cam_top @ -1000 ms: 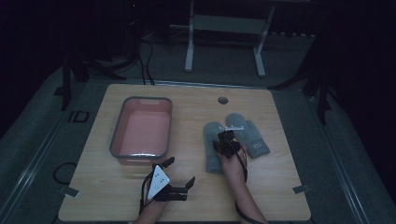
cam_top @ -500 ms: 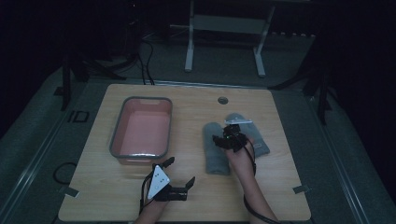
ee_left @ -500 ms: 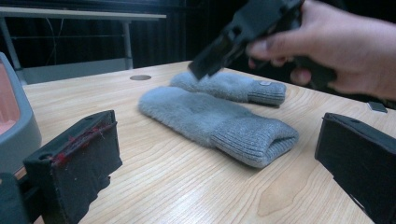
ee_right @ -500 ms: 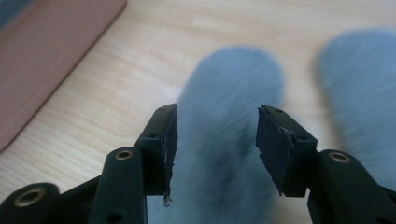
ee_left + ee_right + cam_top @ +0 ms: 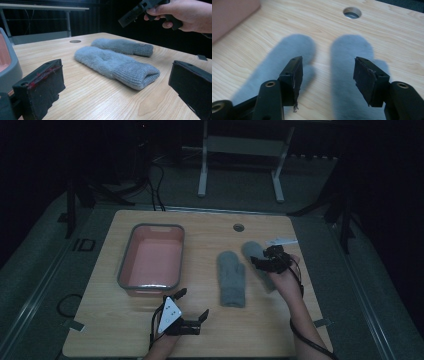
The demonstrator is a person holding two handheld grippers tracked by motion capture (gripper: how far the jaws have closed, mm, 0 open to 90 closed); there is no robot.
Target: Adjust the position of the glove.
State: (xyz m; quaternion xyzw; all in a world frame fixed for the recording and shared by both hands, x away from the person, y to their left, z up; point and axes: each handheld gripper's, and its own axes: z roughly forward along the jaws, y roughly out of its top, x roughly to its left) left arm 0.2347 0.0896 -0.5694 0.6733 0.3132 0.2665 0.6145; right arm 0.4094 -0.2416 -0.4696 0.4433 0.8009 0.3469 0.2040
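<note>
Two grey mittens on a wooden table point(image 5: 150, 330).
Right gripper point(image 5: 267, 262) hangs wide over the right mitten point(image 5: 352, 75); left gripper point(image 5: 192, 307) rests wide beside the left mitten point(image 5: 231, 279).

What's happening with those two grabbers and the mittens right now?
Both hand-held grippers open: left low near table edge, right above far mitten. Near mitten flat, untouched. Nothing in the way.

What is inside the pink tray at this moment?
The pink tray looks empty: its bare pink floor shows in the high view. A strip along the near wall is hidden. Both grey mittens lie outside it on the table.
</note>
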